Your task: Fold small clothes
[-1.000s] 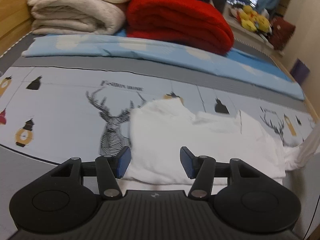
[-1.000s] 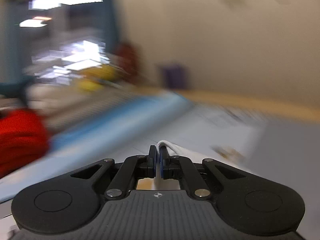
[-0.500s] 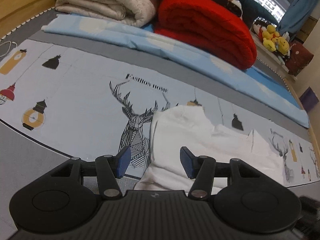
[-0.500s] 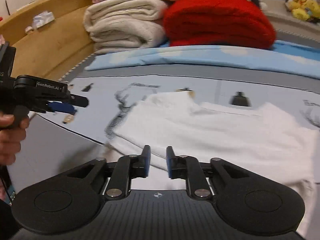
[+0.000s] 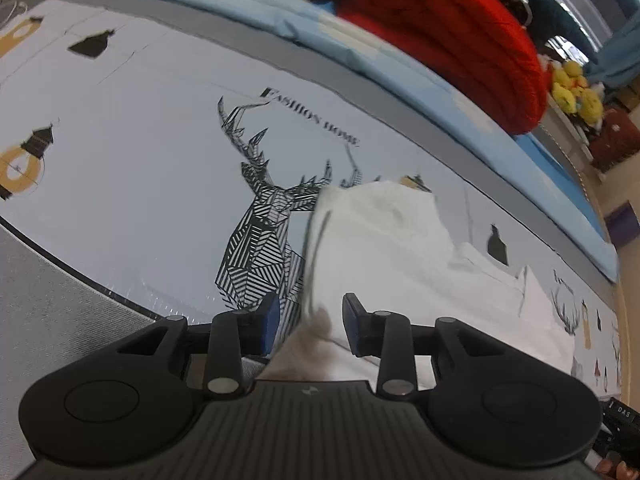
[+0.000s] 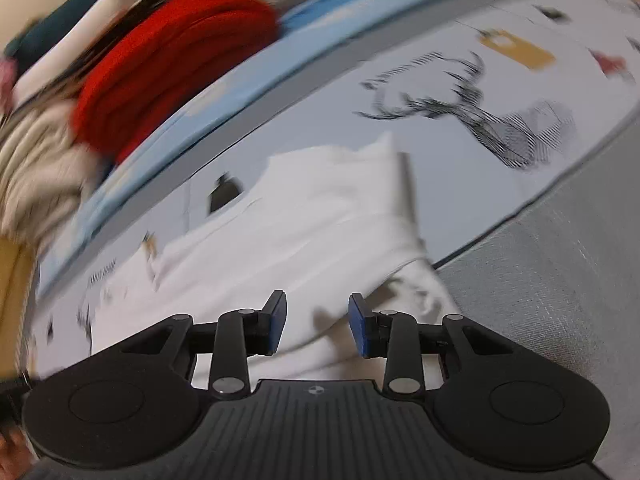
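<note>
Mid-fold, regrasp step: white garment [image 5: 384, 256] lying flat on the deer-print bed sheet [image 5: 152, 168]. Left gripper [image 5: 307, 322] jaws narrowing around a raised corner, not yet pinching; right gripper [image 6: 317, 322] jaws widening over the near edge, holding nothing. Next, probably: pinching 2 corners, then lifting across.

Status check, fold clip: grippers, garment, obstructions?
Left gripper closing around white garment's edge. Right gripper opening over the garment, nothing gripped. Garment partly folded on bedsheet. No obstructions.
</note>
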Tool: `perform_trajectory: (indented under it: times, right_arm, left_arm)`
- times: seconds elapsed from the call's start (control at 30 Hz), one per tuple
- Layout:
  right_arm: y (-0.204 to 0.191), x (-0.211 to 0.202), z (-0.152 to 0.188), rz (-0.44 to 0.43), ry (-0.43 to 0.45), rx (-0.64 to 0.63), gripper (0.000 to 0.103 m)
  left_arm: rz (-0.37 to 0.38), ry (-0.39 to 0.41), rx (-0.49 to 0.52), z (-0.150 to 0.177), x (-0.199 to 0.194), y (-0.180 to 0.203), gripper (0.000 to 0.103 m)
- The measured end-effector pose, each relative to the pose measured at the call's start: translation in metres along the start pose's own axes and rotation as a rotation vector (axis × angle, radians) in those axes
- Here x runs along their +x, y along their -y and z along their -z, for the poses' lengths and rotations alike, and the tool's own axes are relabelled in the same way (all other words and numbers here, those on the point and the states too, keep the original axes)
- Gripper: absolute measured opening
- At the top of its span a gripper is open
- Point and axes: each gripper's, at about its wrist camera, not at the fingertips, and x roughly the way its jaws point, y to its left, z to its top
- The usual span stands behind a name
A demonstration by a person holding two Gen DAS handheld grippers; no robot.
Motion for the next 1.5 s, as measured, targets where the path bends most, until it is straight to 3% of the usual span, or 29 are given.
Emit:
perform_trajectory:
  times: [0.17,0.23,0.3,0.33,0.43,0.53,0.6,0.7,0.73,0.8,0.93,1.03,1.07,1.23,1.3,1.33,1.43,1.5]
  right_arm:
    - [0.032,0.013,-0.015,-0.021,-0.028,0.216,0.037]
    - [0.029,0.017,-0.014,-0.024,-0.029,0.227,0.037]
    - [0.03,0.016,-0.014,-0.007,-0.021,0.238,0.018]
    - [0.032,0.013,-0.014,0.003,-0.008,0.25,0.0]
    - [0.032,-0.008,-0.019,-0.031,0.063,0.297,0.0]
    - [0.027,-0.028,-0.02,-0.017,0.129,0.262,0.0]
    - [0.031,-0.021,-0.017,0.039,0.079,0.248,0.0]
    - [0.046,0.004,-0.004,0.144,-0.094,0.282,0.0]
    - [0.05,0.005,-0.001,0.192,-0.112,0.293,0.001]
    - [0.049,-0.002,-0.005,0.229,-0.051,0.278,0.005]
    - [0.027,-0.03,-0.026,0.15,0.171,0.113,0.007]
    - [0.009,-0.017,-0.043,0.066,0.19,-0.033,0.044]
    - [0.005,-0.006,-0.047,0.047,0.171,-0.061,0.045]
    - [0.0,0.048,-0.057,0.008,0.029,-0.169,0.044]
    - [-0.003,0.059,-0.058,0.008,0.005,-0.237,0.014]
    - [0.002,0.06,-0.063,0.03,0.026,-0.216,0.006]
    - [0.033,0.054,-0.077,0.021,0.1,0.022,0.006]
    - [0.04,0.053,-0.077,0.138,0.131,0.024,0.011]
  left_arm:
    - [-0.006,-0.027,-0.01,-0.004,0.021,0.001,0.036]
    - [-0.005,-0.034,0.017,-0.003,0.027,0.006,0.009]
    - [-0.017,-0.015,0.041,-0.004,0.022,0.011,0.002]
    - [0.003,0.003,0.046,-0.005,0.013,0.015,0.002]
    - [0.082,0.076,0.082,-0.01,-0.022,0.029,0.002]
    - [0.074,0.074,0.121,-0.007,-0.036,0.032,0.002]
    - [0.014,0.014,0.131,-0.002,-0.024,0.025,0.002]
    - [-0.121,-0.099,0.159,0.005,0.007,0.015,0.003]
    - [-0.138,-0.12,0.167,0.006,0.01,0.014,0.003]
    - [-0.118,-0.076,0.142,0.004,0.0,0.013,0.003]
    - [-0.024,0.002,0.158,-0.002,-0.019,0.021,0.007]
    - [-0.015,-0.017,0.155,-0.003,-0.013,0.026,0.007]
    - [-0.016,-0.019,0.156,-0.003,-0.013,0.027,0.007]
    - [-0.006,-0.012,0.153,-0.008,-0.011,0.027,0.007]
    - [-0.001,-0.011,0.159,-0.009,-0.013,0.026,0.007]
    - [0.001,-0.013,0.162,-0.009,-0.014,0.026,0.007]
    - [0.02,-0.019,0.177,-0.01,-0.012,0.031,0.007]
    - [0.034,-0.024,0.191,-0.009,-0.012,0.034,0.007]
